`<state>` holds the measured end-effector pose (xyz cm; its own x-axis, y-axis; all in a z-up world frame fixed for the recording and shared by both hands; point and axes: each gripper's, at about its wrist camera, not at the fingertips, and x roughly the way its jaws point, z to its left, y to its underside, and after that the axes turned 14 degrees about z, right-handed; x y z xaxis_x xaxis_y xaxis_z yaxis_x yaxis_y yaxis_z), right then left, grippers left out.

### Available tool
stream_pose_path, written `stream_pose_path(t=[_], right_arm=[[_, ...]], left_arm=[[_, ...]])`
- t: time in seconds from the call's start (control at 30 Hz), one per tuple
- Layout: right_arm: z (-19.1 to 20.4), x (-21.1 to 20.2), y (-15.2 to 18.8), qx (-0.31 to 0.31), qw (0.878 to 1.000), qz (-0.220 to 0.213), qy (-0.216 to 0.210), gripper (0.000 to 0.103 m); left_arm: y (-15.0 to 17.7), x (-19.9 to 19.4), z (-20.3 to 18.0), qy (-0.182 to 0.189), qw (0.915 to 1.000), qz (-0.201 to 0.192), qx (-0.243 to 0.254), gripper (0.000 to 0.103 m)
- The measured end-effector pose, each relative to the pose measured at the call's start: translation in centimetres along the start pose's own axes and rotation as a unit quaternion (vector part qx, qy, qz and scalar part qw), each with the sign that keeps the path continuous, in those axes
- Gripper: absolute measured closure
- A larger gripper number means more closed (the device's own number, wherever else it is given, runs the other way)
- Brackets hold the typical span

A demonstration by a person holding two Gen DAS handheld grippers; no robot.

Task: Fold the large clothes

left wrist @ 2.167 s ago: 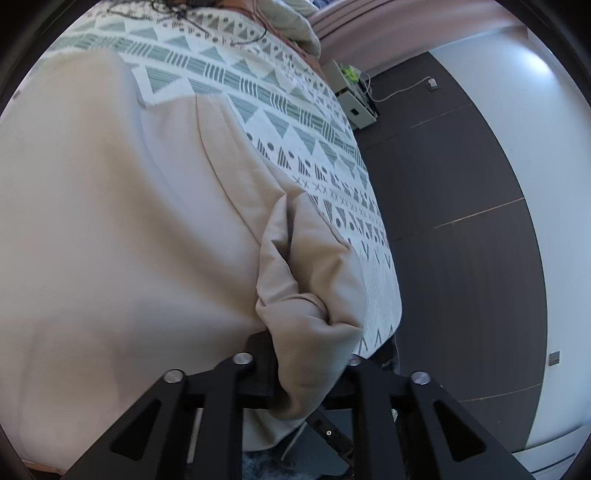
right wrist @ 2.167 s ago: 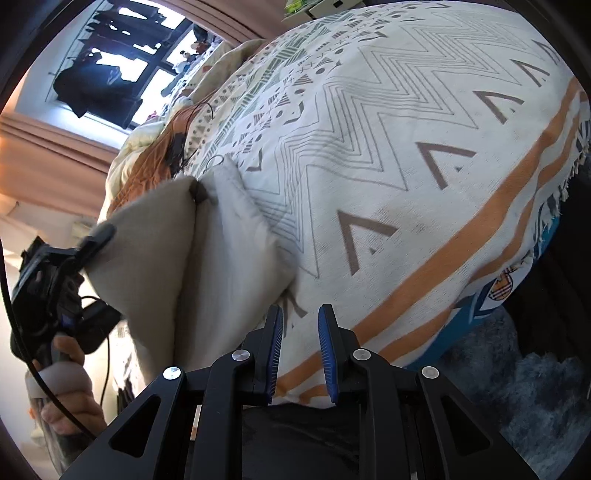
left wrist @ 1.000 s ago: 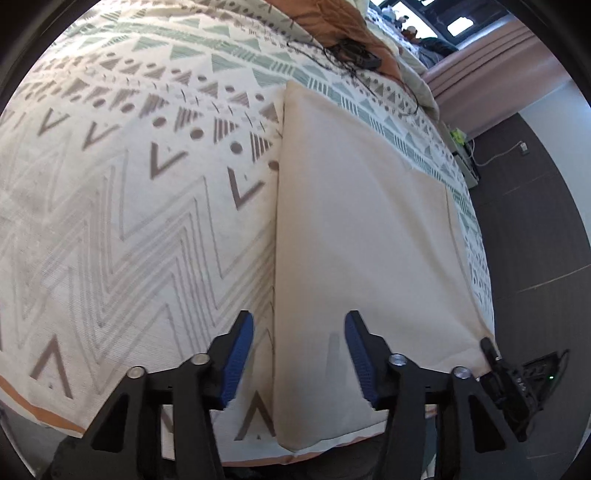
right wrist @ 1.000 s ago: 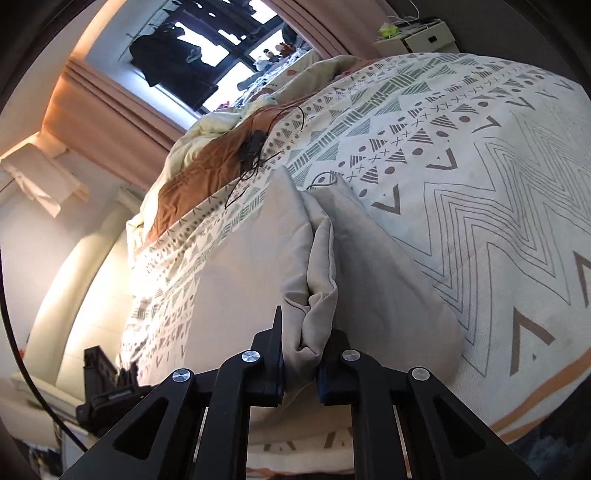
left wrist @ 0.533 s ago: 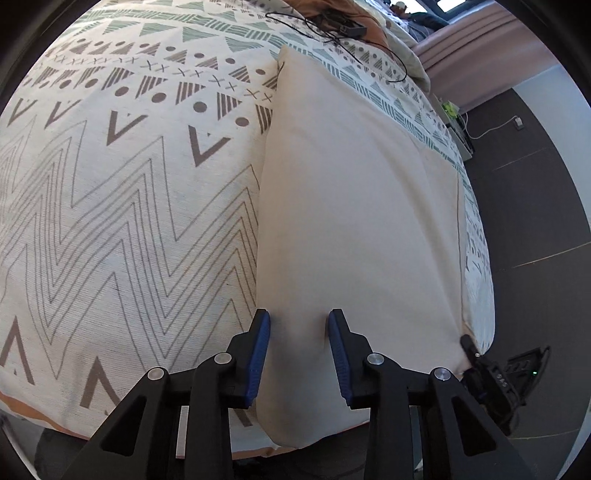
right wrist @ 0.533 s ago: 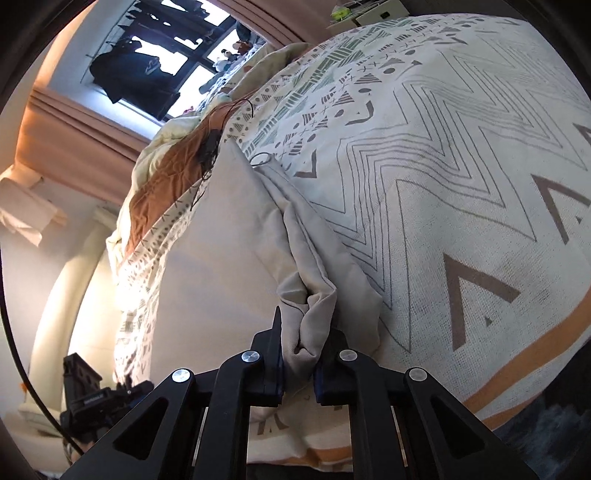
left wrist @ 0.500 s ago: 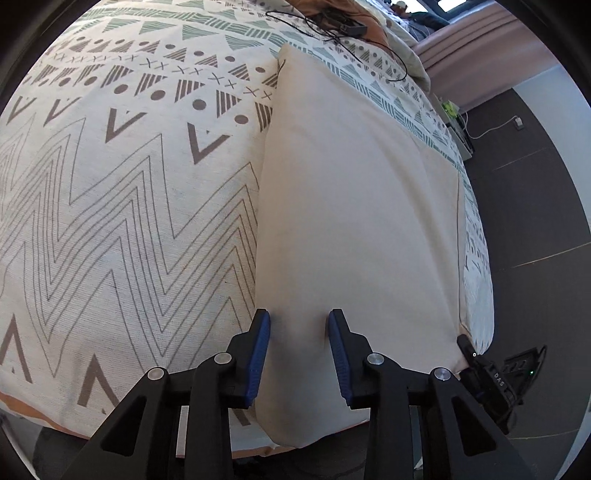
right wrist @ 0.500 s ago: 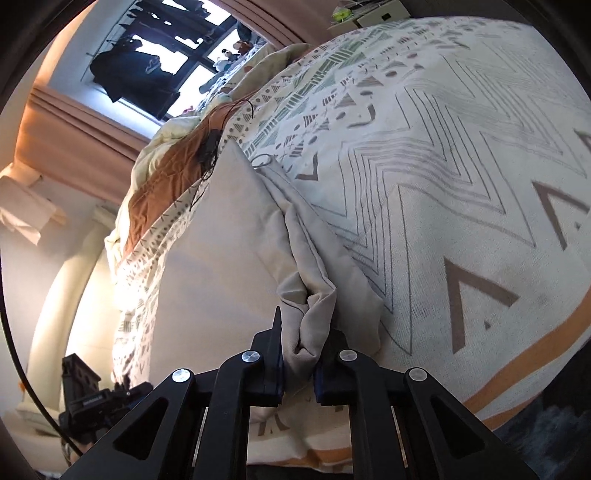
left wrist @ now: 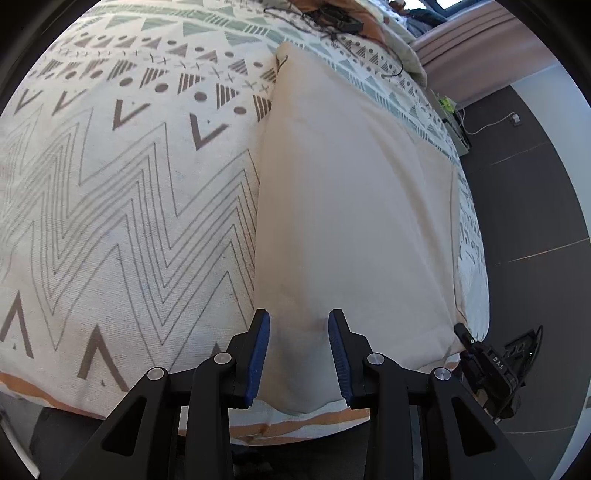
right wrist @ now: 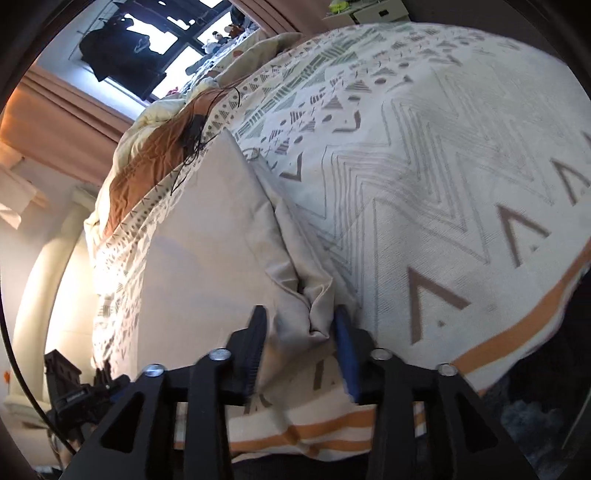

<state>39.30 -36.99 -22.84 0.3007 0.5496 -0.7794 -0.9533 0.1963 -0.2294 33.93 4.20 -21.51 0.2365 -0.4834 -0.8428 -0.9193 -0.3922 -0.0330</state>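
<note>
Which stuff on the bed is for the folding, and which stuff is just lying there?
For the folding:
- beige garment, folded into a long strip
- left gripper, open over its near end
- right gripper, jaws just opened, bunched cloth loose between them

Just lying there:
- patterned bedspread
- black cable tangle
- orange-brown quilt

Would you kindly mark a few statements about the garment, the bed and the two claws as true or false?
1. The beige garment lies on a patterned bedspread. True.
2. The right claw is clamped tight on the cloth. False: its jaws have just been opening; the bunched fabric sits between them, released.
3. The left claw stands open over the garment's near edge. True.
4. The garment is dark blue. False: it is beige.
5. Black cables lie at the bed's far end. True.
</note>
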Motion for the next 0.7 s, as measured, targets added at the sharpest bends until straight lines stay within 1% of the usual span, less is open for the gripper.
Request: stream_pose_path(t=[0.03, 0.07, 0.1, 0.13, 0.17, 0.2, 0.27, 0.4, 0.5, 0.6, 0.7], right_arm=[[0.0, -0.7, -0.2, -0.009, 1.000, -0.008, 0.000, 0.046], [-0.1, -1.2, -0.4, -0.017, 1.000, -0.011, -0.008, 0.043], [-0.2, -1.7, -0.8, -0.027, 0.999, -0.011, -0.021, 0.042], [-0.3, -1.9, -1.3, -0.035, 0.999, -0.008, -0.027, 0.039], [-0.3, -2.0, -1.8, -0.041, 0.999, -0.006, -0.024, 0.033], [-0.3, -2.2, -2.4, -0.046, 0.999, -0.005, -0.016, 0.030], [-0.4, -2.0, -3.8, -0.056, 0.998, 0.007, -0.012, 0.028], [-0.2, -0.9, -6.3, -0.072, 0.996, 0.040, -0.034, 0.028], [0.1, 0.3, -8.3, -0.080, 0.994, 0.062, -0.037, 0.028], [0.2, 1.7, -10.4, -0.084, 0.991, 0.082, -0.059, 0.028], [0.6, 3.8, -12.5, -0.091, 0.987, 0.113, -0.073, 0.028]], left_arm=[[0.0, -0.3, 0.0, 0.000, 1.0000, -0.004, 0.001, 0.068], [0.0, -0.5, 0.1, 0.002, 1.0000, -0.005, -0.001, 0.066], [-0.2, -0.7, 0.1, 0.004, 1.0000, -0.004, -0.002, 0.059], [-0.4, -0.9, 0.1, 0.005, 1.0000, -0.006, -0.002, 0.055], [-0.4, -1.2, 0.2, 0.005, 0.9999, -0.011, -0.001, 0.047], [-0.5, -1.5, 0.1, 0.005, 0.9998, -0.018, -0.001, 0.042], [-0.9, -2.0, -0.1, 0.006, 0.9996, -0.027, 0.001, 0.041], [-2.4, -2.1, -0.3, -0.002, 0.9995, -0.031, -0.003, 0.041], [-3.7, -1.9, 0.2, -0.007, 0.9993, -0.035, -0.014, 0.041], [-5.3, -1.3, 0.5, -0.007, 0.9992, -0.029, -0.026, 0.041], [-7.0, -0.4, 0.4, -0.015, 0.9994, -0.022, -0.024, 0.041]])
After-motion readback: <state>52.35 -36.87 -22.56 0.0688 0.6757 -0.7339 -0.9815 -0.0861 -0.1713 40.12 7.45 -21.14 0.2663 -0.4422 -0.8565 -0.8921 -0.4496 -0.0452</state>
